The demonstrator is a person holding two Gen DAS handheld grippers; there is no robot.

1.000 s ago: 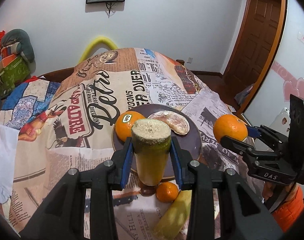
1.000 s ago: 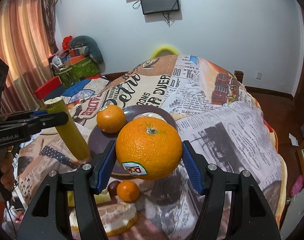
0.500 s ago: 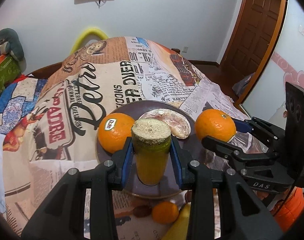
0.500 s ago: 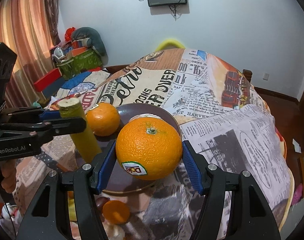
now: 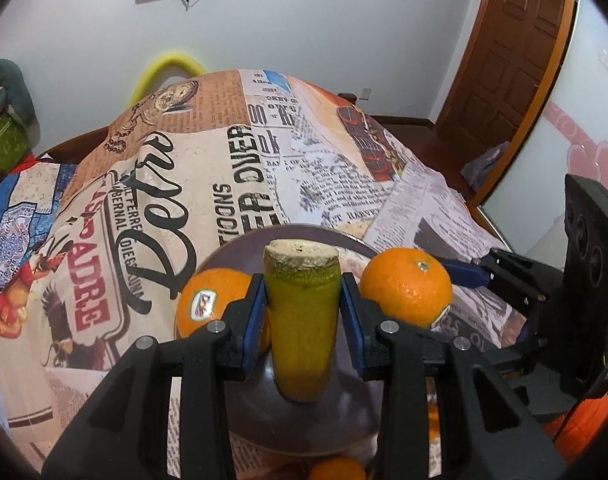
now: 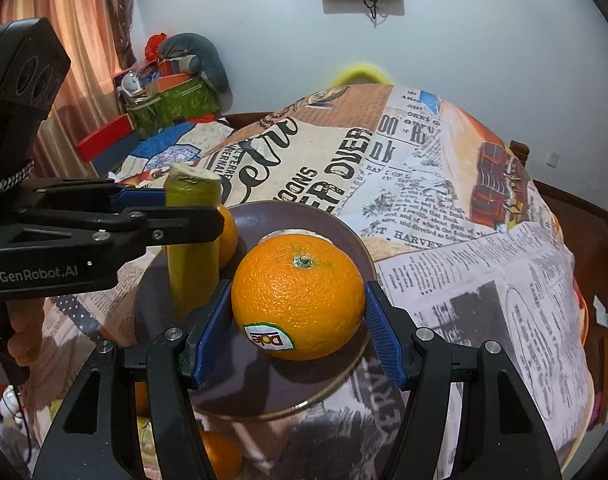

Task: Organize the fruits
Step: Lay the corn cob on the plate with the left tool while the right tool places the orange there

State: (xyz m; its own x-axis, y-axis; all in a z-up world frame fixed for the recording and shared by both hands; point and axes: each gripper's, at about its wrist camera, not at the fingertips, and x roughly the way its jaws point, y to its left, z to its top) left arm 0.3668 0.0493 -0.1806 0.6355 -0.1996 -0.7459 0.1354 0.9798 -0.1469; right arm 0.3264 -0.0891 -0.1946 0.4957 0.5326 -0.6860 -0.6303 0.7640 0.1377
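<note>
Both claws are now hanging over the dark plate (image 6: pixel 356 236), having come in from nearer the person since the earlier frames. The left claw (image 5: pixel 302 312) is clamping a yellow-green cut stalk (image 5: pixel 302 320), possibly sugarcane, and holding it upright by its upper part so the lower end is aiming at the plate's bare middle. The right claw (image 6: pixel 298 328) is gripping a large orange (image 6: pixel 298 300) at its widest girth, stem up, which is keeping the round fruit from rolling out. A second orange (image 5: pixel 208 300) is already sitting on the plate's left side, with a pale peeled piece (image 6: pixel 292 236) at the back, mostly hidden. Smaller fruit is waiting on the newsprint-covered surface (image 6: pixel 484 280) near the plate's close edge. Both loads look ready to be set down on the plate.
</note>
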